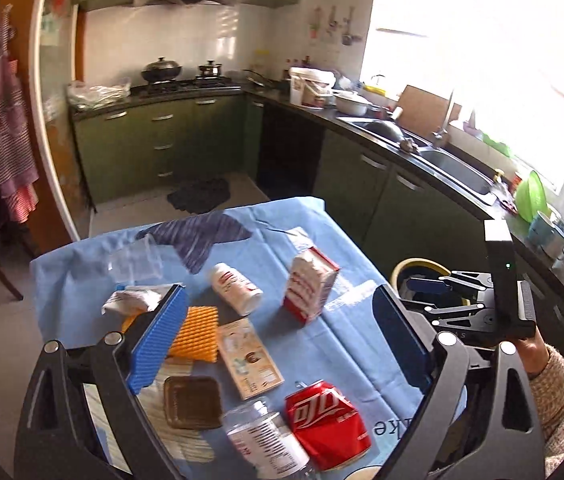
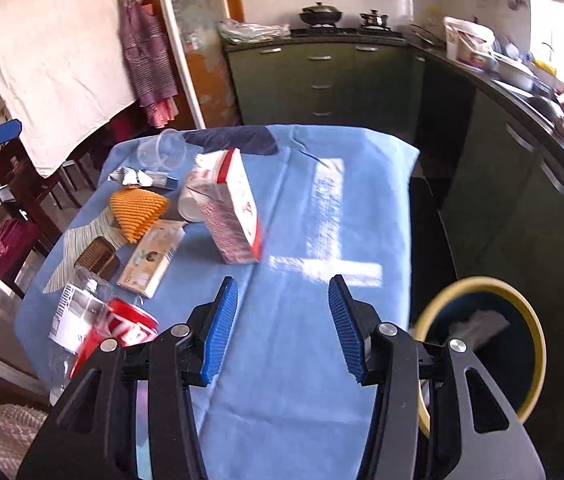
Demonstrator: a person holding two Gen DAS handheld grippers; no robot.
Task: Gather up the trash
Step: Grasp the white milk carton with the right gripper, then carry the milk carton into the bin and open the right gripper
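Observation:
Trash lies on a blue tablecloth (image 1: 322,352): a crushed red can (image 1: 326,420), a clear plastic bottle (image 1: 266,440), a red-and-white carton (image 1: 310,284), a white pill bottle (image 1: 236,288), a flat beige box (image 1: 250,358), an orange ridged piece (image 1: 196,334), a brown tray (image 1: 192,402), crumpled paper (image 1: 130,300) and a clear cup (image 1: 136,266). My left gripper (image 1: 278,332) is open above the near clutter, holding nothing. My right gripper (image 2: 284,328) is open and empty over bare cloth (image 2: 294,360), the carton (image 2: 232,208) ahead to its left. It also shows in the left wrist view (image 1: 454,292).
A yellow-rimmed bin (image 2: 494,344) stands on the floor right of the table, with pale scrap inside. Green kitchen cabinets (image 1: 362,184), a sink counter (image 1: 454,164) and a stove (image 1: 186,84) lie beyond. A chair and hanging cloth (image 2: 50,64) are to the left.

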